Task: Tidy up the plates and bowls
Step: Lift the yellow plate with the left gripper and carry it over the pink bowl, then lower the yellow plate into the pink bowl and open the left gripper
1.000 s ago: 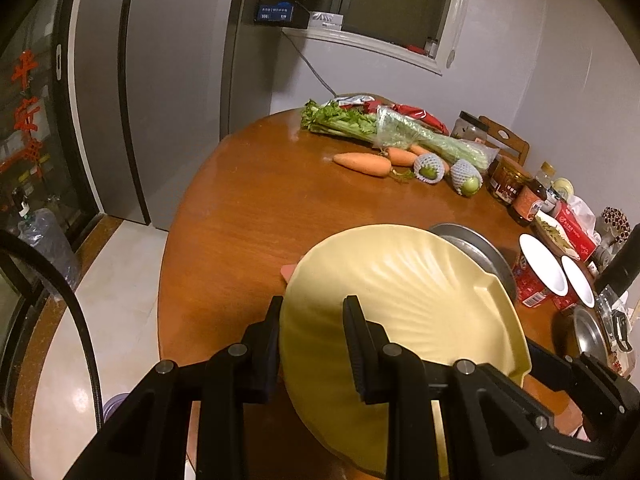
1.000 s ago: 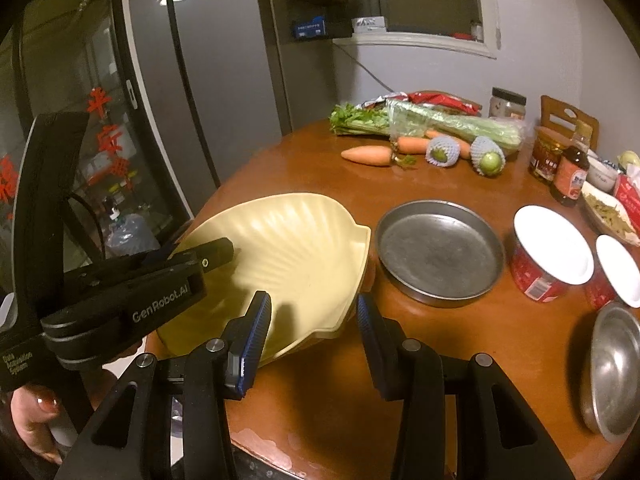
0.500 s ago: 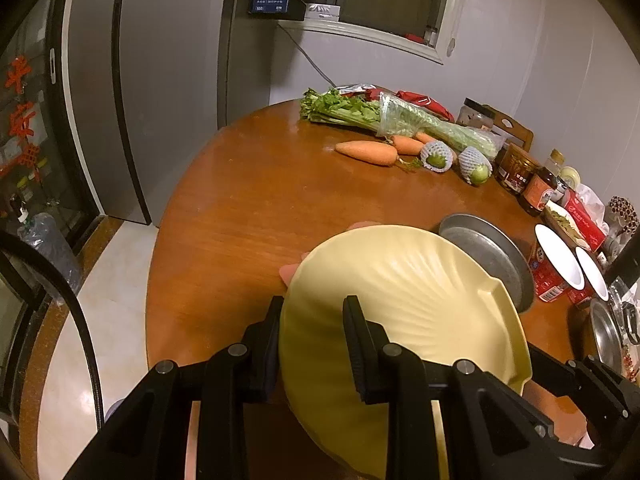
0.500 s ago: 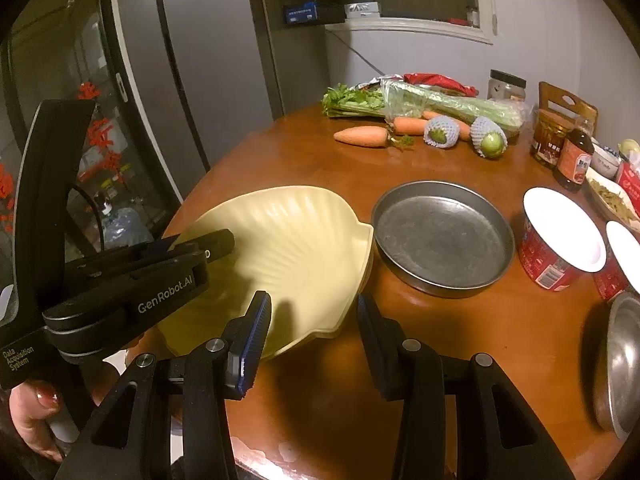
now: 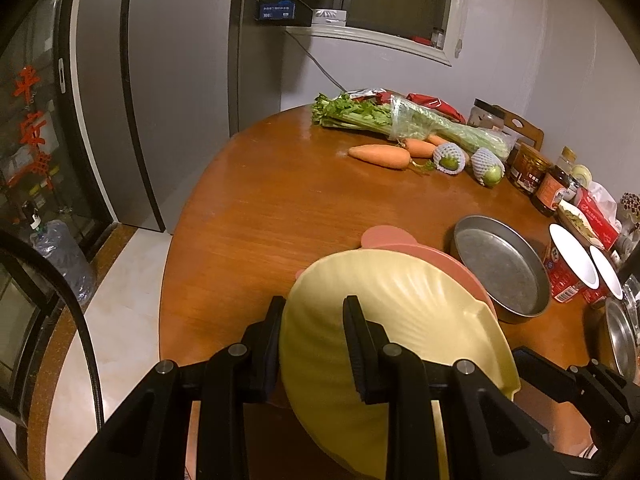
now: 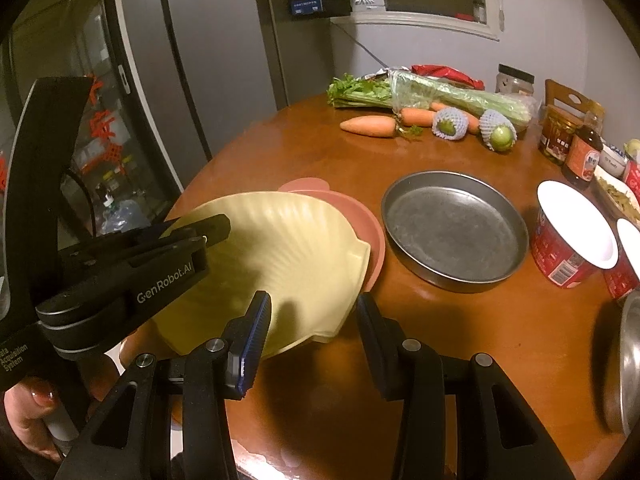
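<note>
A yellow shell-shaped plate is tilted over a pink plate that lies on the round wooden table. My left gripper is shut on the yellow plate's near rim, one finger above it and one below. In the right wrist view the left gripper reaches in from the left. My right gripper hovers just in front of the yellow plate's near edge, drawn shut with nothing between its fingers. A round metal pan sits right of the plates.
Two red paper cups and a metal bowl stand at the right. Carrots, celery, netted fruit and jars line the far side. A person's hand holds the left gripper's handle. A fridge stands beyond the table's left edge.
More of the pink plate now shows beyond and right of the yellow plate, which was covering nearly all of it. The left gripper keeps its hold; the right gripper stays empty.
</note>
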A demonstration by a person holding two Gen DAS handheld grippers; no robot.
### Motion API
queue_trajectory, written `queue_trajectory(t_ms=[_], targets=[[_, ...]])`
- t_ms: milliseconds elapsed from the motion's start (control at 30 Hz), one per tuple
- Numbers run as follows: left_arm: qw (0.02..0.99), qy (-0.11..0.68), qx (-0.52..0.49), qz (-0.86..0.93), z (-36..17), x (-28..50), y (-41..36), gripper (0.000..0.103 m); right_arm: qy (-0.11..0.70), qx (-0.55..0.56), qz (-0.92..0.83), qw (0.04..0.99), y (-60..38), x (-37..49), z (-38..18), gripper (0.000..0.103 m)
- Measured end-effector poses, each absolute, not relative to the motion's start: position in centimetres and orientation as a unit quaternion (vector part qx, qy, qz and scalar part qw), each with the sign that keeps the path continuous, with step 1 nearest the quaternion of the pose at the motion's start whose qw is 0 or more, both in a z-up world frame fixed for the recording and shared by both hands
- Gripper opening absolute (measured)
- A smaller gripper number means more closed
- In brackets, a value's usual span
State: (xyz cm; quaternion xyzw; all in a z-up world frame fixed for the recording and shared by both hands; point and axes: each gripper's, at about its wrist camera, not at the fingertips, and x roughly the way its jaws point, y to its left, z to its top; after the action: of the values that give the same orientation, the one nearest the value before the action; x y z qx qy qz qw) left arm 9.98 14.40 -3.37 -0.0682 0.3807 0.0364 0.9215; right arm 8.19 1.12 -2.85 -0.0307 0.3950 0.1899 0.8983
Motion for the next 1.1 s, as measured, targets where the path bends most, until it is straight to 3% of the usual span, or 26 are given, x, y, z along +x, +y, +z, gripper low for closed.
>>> queue_trajectory(t_ms=[633,1100], targets=[[0.922,0.376,-0.084,0.038,-3.8,9.6,15.9,0.03,0.399,-0.025,0.189,0.897,0.8,8.2,-3.3,0.046],[0.924,0.374,-0.076,0.031,-3.6,9.0,15.6,0.043,0.4,-0.023,0.19,0.896,0.9,8.1,-3.4,0.046]])
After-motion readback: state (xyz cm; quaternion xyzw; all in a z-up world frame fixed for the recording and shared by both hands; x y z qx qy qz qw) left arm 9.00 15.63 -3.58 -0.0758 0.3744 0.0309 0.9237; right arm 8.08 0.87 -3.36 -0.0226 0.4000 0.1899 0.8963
